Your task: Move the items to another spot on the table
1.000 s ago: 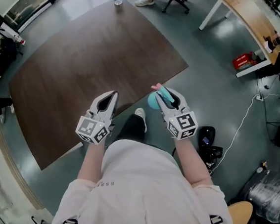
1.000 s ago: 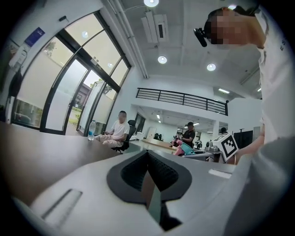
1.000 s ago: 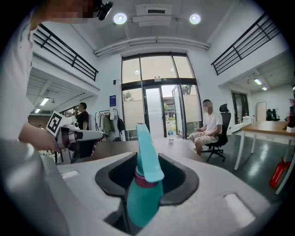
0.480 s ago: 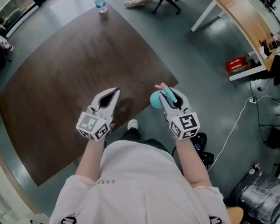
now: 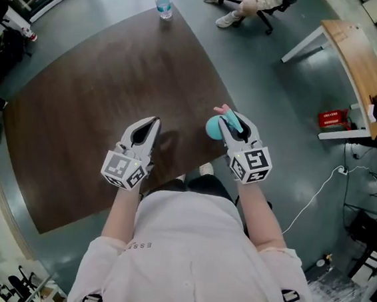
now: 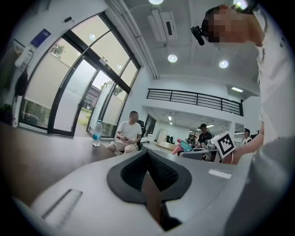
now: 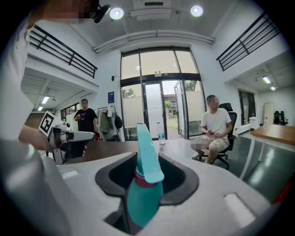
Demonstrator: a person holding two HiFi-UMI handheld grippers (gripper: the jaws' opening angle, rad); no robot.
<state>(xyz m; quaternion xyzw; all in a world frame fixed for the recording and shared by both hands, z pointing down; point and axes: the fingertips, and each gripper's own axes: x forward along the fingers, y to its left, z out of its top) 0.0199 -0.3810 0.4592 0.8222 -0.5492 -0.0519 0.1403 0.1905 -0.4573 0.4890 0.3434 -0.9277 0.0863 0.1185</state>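
Note:
A teal spray bottle [image 5: 213,127] with a pink collar is held off the table, with my right gripper [image 5: 230,122] shut on it, at the near right edge of the dark brown table [image 5: 78,115]. In the right gripper view the spray bottle [image 7: 144,184] stands between the jaws with its nozzle pointing up. My left gripper [image 5: 153,122] hovers over the table's near part, shut with nothing in it; in its own view the left gripper [image 6: 148,173] has its pads together. A clear water bottle [image 5: 162,1] stands at the table's far corner.
A person sits on an office chair [image 5: 254,0] beyond the far corner of the table. A wooden desk [image 5: 350,47] and a red box [image 5: 332,119] are at the right. A white cable [image 5: 318,191] lies on the grey floor.
The head view has swung, so the table sits further right in the picture. The right gripper with the spray bottle has come from beside the table's corner to its edge. The left gripper has hardly moved.

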